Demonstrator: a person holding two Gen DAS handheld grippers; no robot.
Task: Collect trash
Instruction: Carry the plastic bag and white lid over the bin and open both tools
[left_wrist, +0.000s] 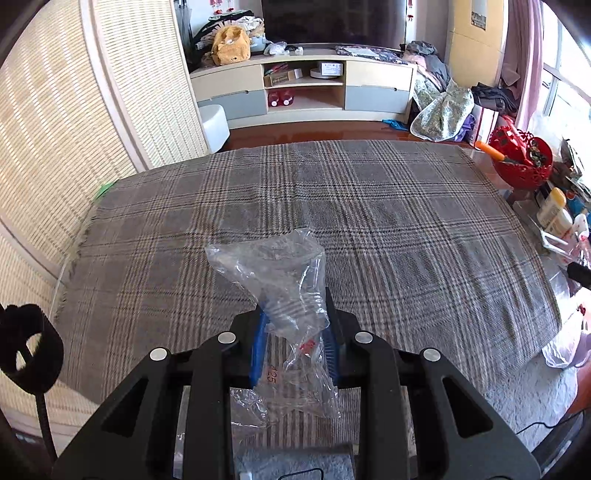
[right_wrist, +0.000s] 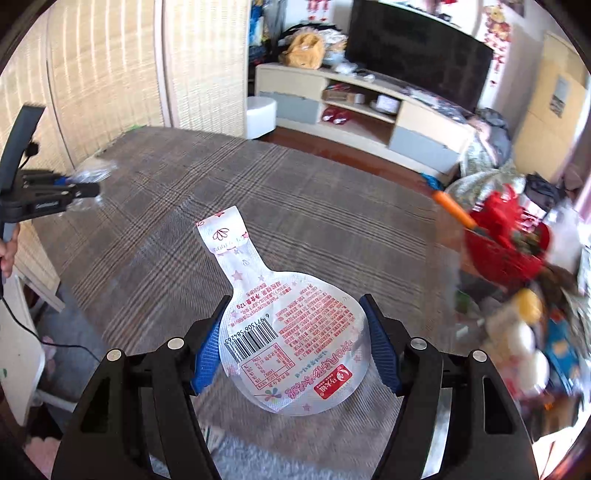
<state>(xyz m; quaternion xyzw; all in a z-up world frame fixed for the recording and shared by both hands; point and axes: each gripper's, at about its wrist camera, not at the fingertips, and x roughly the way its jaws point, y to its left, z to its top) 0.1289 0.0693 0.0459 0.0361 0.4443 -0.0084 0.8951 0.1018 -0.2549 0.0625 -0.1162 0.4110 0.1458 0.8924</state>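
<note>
My left gripper (left_wrist: 295, 317) is shut on a crumpled clear plastic bag (left_wrist: 269, 266), which sticks up above the blue pads over the plaid tablecloth (left_wrist: 369, 221). The right wrist view shows that same gripper (right_wrist: 92, 190) at the far left, the bag (right_wrist: 92, 173) in its tip and a hand (right_wrist: 7, 251) on its handle. My right gripper (right_wrist: 295, 299) is shut on a flat white paddle-shaped wrapper (right_wrist: 306, 343) with red print and a barcode. Its narrow neck points away from me above the cloth (right_wrist: 295, 192).
A red openwork basket (left_wrist: 521, 162) with an orange-handled tool stands at the table's right end, beside bottles (left_wrist: 552, 214) and clutter. Woven screens line the left side. Beyond the table are a white stool (left_wrist: 214, 125) and a TV cabinet (left_wrist: 303, 85).
</note>
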